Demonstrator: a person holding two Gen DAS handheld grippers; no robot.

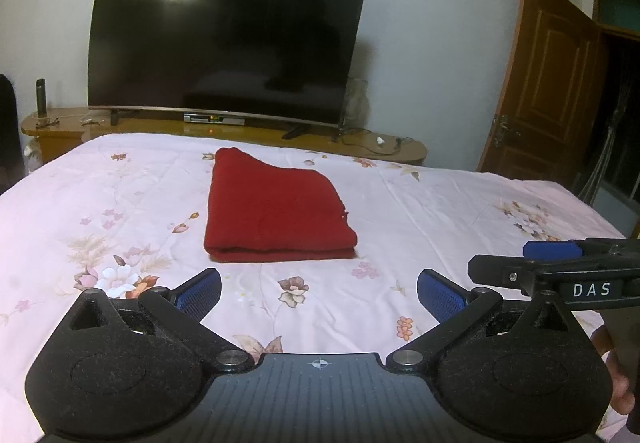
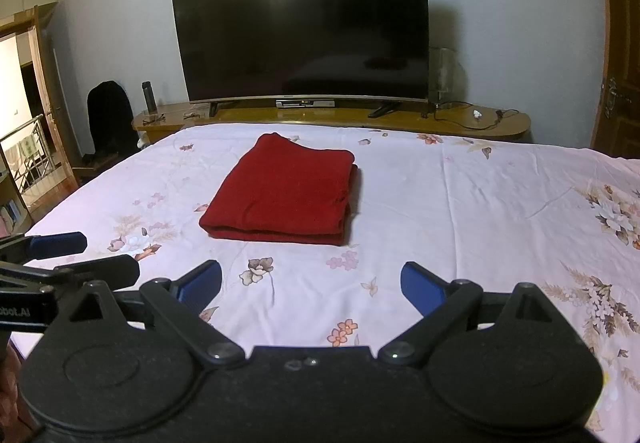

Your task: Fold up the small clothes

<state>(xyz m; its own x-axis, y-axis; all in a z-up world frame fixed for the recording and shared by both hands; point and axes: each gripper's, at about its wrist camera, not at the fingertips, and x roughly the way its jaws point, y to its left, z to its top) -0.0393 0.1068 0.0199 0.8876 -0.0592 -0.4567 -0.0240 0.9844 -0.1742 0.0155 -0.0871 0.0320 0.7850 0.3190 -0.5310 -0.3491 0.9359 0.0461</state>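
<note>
A red garment (image 1: 276, 207) lies folded into a thick rectangle on the pink floral bedspread (image 1: 440, 211); it also shows in the right wrist view (image 2: 284, 191). My left gripper (image 1: 319, 293) is open and empty, hovering short of the garment's near edge. My right gripper (image 2: 311, 285) is open and empty, also short of the garment. The right gripper's blue-padded fingers (image 1: 552, 251) show at the right of the left wrist view. The left gripper's fingers (image 2: 60, 245) show at the left of the right wrist view.
A large dark TV (image 1: 224, 39) stands on a wooden cabinet (image 1: 60, 135) beyond the bed's far edge. A brown door (image 1: 548, 83) stands open at the right. A dark bottle (image 2: 149, 97) and cables (image 2: 472, 115) sit on the cabinet.
</note>
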